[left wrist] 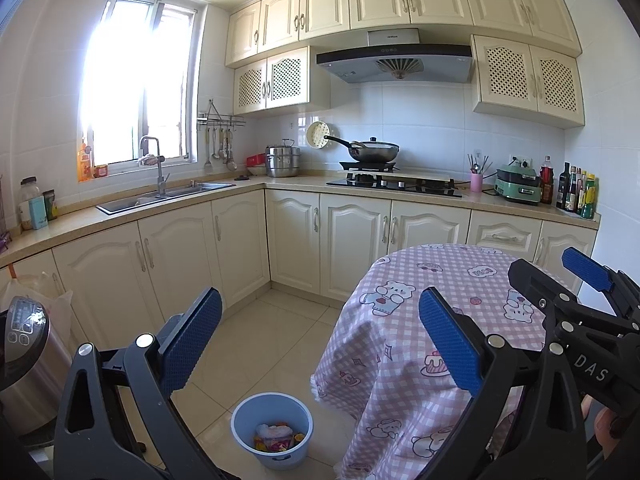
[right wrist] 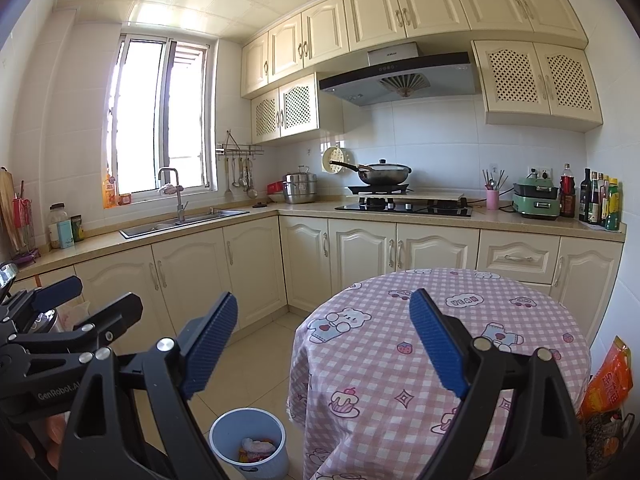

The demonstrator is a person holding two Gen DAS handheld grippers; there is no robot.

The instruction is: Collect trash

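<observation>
A blue bucket (left wrist: 272,432) stands on the tiled floor left of the round table; it holds crumpled paper and colourful wrappers (left wrist: 276,436). It also shows in the right wrist view (right wrist: 248,444), with the trash (right wrist: 256,448) inside. My left gripper (left wrist: 320,340) is open and empty, held above the floor and bucket. My right gripper (right wrist: 324,344) is open and empty, held above the table's left edge. The right gripper shows at the right of the left wrist view (left wrist: 576,292), and the left gripper at the left of the right wrist view (right wrist: 72,312).
The round table (left wrist: 460,280) has a pink checked cloth with bears. A steel pedal bin (left wrist: 24,360) stands at the far left. An orange bag (right wrist: 608,380) sits at the right. Cream cabinets (left wrist: 240,240), sink (left wrist: 168,196) and stove (left wrist: 396,184) line the walls.
</observation>
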